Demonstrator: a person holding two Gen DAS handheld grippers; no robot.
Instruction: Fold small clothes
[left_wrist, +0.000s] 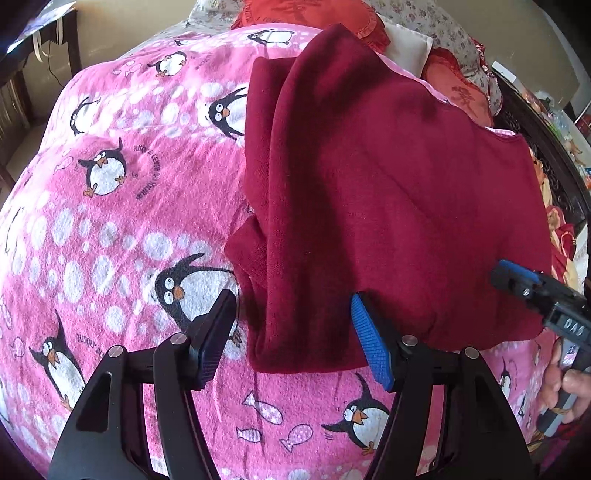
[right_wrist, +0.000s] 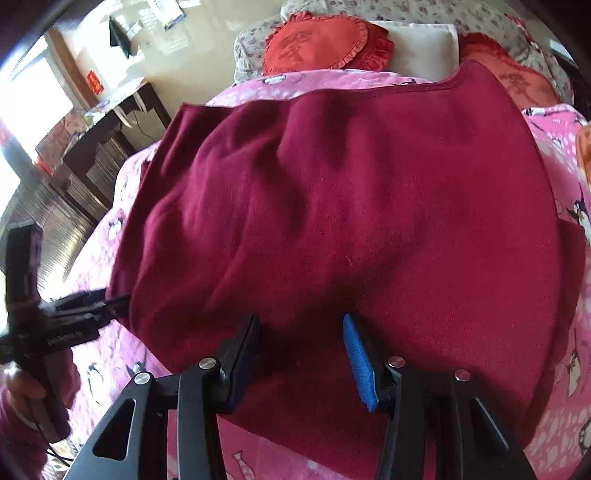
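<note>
A dark red garment lies spread over the pink penguin-print blanket covering the bed, reaching from the near edge up towards the head end. Its left side is doubled back on itself in a long lengthwise fold, and a bound hem runs along its far edge. No container is anywhere about.

Beyond the garment, at the head of the bed, sit two round red frilled cushions with a white pillow between them, all against floral bedding. Off the bed's left side stands a dark desk by a bright window. Nothing lies on top of the garment.

The left gripper hangs above the garment's near left corner, its jaws standing wide with the folded edge showing between them, pads not pressing it. The right gripper is poised over the near edge, further right, jaws parted, cloth below them but nothing pinched; whether its tips brush the fabric I cannot tell. A hand holds its handle at the bed's right edge.
</note>
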